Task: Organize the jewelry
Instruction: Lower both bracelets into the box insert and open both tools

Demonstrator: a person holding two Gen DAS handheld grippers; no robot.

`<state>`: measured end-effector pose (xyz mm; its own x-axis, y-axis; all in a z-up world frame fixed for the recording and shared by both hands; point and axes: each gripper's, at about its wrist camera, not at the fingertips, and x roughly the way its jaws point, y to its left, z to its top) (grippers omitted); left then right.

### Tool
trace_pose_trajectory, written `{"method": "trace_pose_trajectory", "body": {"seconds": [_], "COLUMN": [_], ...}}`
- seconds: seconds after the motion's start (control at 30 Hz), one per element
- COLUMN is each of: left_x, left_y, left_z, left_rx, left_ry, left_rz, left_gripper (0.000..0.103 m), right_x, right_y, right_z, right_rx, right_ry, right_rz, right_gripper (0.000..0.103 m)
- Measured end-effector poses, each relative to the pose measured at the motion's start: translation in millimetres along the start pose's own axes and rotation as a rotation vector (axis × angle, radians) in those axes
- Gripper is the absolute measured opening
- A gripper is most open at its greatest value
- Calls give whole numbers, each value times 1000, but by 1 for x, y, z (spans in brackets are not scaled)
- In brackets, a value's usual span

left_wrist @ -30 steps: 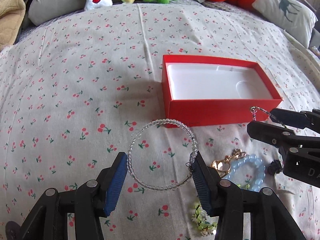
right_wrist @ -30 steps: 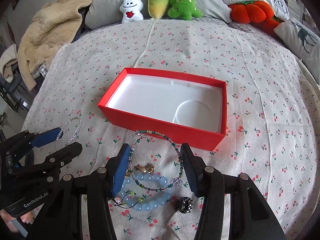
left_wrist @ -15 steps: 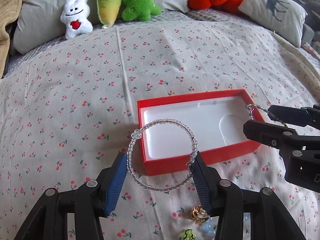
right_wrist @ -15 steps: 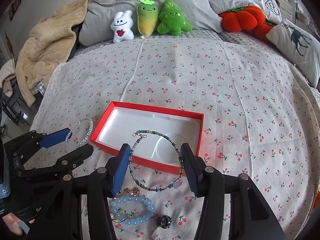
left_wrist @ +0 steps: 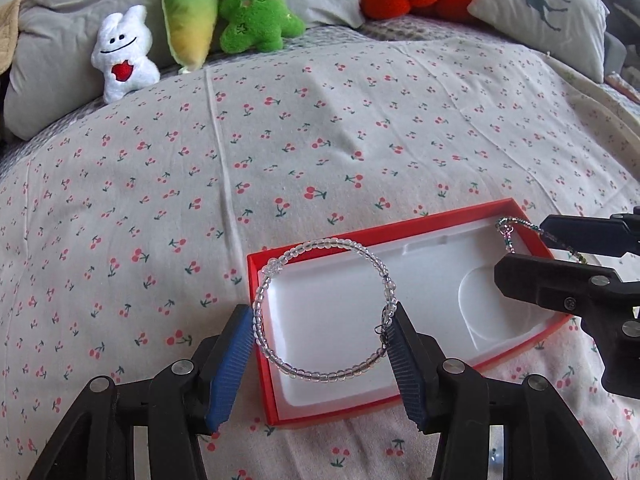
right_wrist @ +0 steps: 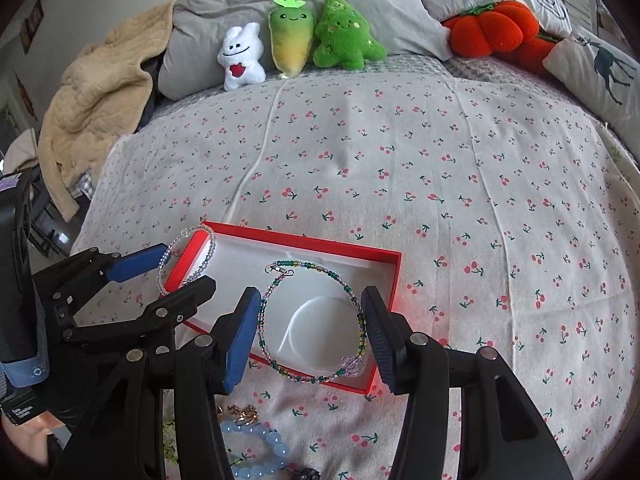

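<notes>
The left gripper [left_wrist: 324, 350] is clamped on a clear bead bracelet [left_wrist: 320, 308], the loop stretched between the two blue pads [left_wrist: 232, 364]. The bracelet is held over the red box [left_wrist: 262, 344], above its 9 o'clock end; whether any bead touches the white liner can't be told. In the right wrist view the same gripper [right_wrist: 182, 270] is seen at 9 o'clock, w/ only part of the clear loop [right_wrist: 188, 260] showing past the fingers.

The right gripper [right_wrist: 310, 328] is closed on a multicolour bead bracelet [right_wrist: 314, 320], green, yellow and pink beads w/ a small metal clasp at 12 o'clock on the loop. It is held over the box [right_wrist: 384, 292] near the round recess in the liner. In the left wrist view the right gripper [left_wrist: 540, 248] is cut off by the frame at 3 o'clock; just a short arc of its bracelet [left_wrist: 510, 226] is seen beyond the fingertips, and the grip itself is hidden there.

More jewelry is left on the cherry-print bedspread [right_wrist: 440, 184], at 6 o'clock in the right wrist view: a pale blue bead bracelet [right_wrist: 260, 452], a gold-tone piece [right_wrist: 244, 412] and a dark item at the frame edge, all partly blocked by the gripper body, so shapes are hard to make out. A yellow-green piece at approx 7 o'clock is too hidden to identify.

Plush toys are lined up at 12 o'clock: a white one [left_wrist: 124, 56], a radish-like one [left_wrist: 190, 20], a green tree [left_wrist: 256, 12].
</notes>
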<state>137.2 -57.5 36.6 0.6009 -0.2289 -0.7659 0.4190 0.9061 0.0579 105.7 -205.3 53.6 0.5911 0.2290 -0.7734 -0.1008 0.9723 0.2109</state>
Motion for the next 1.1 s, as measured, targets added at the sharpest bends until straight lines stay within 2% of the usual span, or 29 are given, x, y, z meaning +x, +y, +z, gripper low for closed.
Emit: {"method": "trace_pose_trajectory", "body": {"seconds": [0.1,0.17,0.23,0.37,0.53,0.63,0.73,1.0,1.1], "left_x": [2,2,1,-3,-7,-9,-12,-40,-57], "left_y": [-1,-4,-6,-9,-6,-3,1,7,6], "left_z": [0,0,-1,-6,-10,-12,-15,-26,-31], "left_rx": [9,21,34,60,58,48,20,-58,-75], "left_ry": [-1,-1,1,5,10,14,37,72,76], "left_rz": [2,-2,11,45,52,63,64,58,78], "left_gripper": [66,77,80,82,86,87,89,91,93], "right_x": [2,4,5,7,11,12,8,-29,-48], "right_y": [-2,-4,-5,-5,-2,-3,-3,-3,-3], "right_z": [0,0,0,1,4,5,5,0,-5], "right_rx": [6,9,12,14,10,31,41,59,69], "right_ry": [3,5,7,9,14,28,34,24,30], "right_rz": [2,4,3,6,27,45,39,13,-17], "right_gripper": [55,55,55,56,58,66,67,68,68]}}
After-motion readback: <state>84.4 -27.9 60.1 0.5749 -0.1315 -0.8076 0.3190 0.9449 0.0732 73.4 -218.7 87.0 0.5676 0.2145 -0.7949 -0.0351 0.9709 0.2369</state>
